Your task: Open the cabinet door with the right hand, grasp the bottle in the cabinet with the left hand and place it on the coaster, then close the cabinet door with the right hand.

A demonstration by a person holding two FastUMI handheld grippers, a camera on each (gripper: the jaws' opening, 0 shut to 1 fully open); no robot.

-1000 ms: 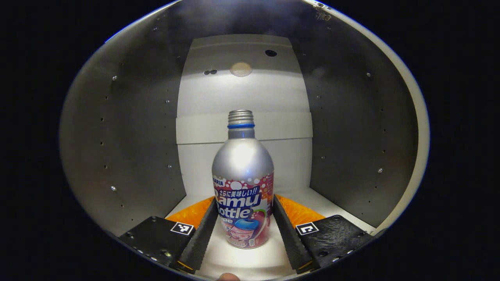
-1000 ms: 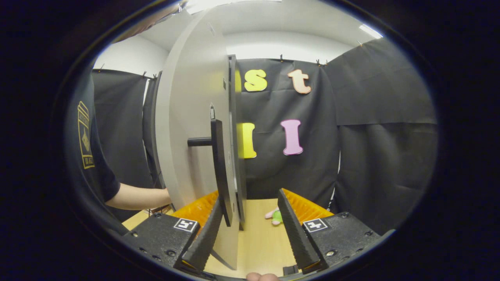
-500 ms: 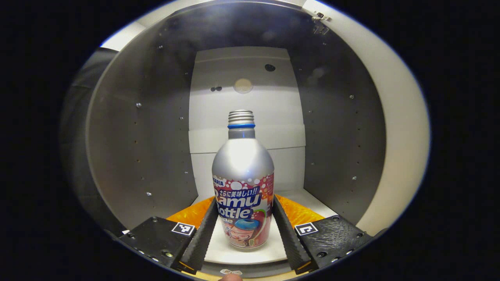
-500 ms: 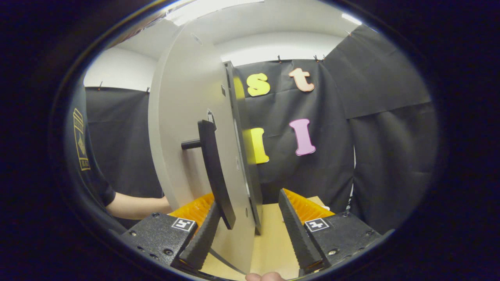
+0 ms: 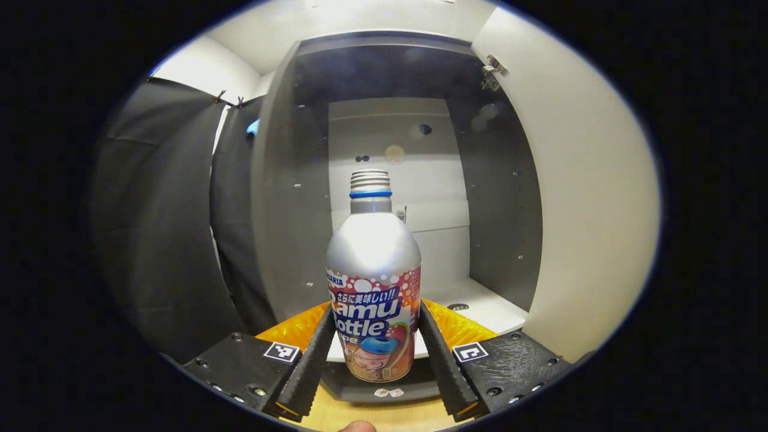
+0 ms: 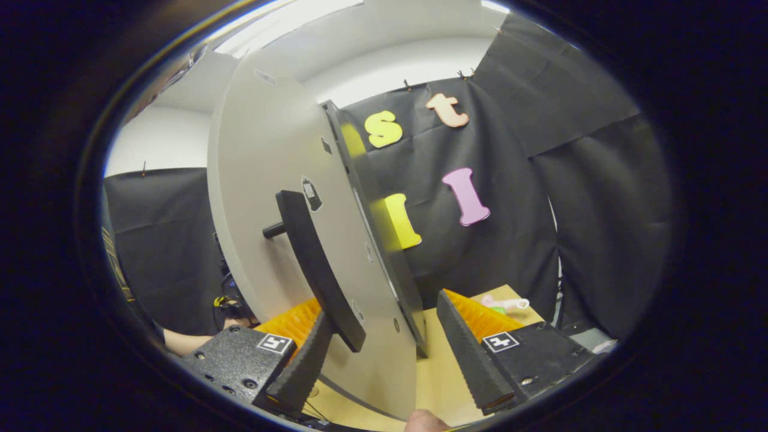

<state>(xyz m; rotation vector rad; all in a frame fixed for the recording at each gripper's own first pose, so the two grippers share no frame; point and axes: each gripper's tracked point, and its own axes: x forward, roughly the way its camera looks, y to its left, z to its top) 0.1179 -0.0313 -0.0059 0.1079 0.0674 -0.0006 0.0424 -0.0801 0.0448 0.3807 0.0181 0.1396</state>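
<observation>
Behind the gripped bottle (image 5: 372, 282), cabinet (image 5: 288, 198) open; door (image 6: 264, 180) beside.

The bottle (image 5: 372, 282) stands upright between the left tool's (image 5: 373, 360) fingers, before the open cabinet (image 5: 396, 198).

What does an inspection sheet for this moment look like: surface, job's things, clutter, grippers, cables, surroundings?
Surface: light wooden table, bare where it shows.
Job's things: bottle upright, capless, gripped low on its label in front of the open cabinet; cabinet door swung open, its dark handle between the right jaws. Coaster: nothing seen.
Clutter: small pink and green object on the table by the cloth.
Grippers: left gripper shut on the bottle; right gripper open around the door's edge and handle.
Cables: a thin dark line on the table by the door's foot, unclear.
Surroundings: black cloth walls, white wall above; a person's arm at lower left.
</observation>
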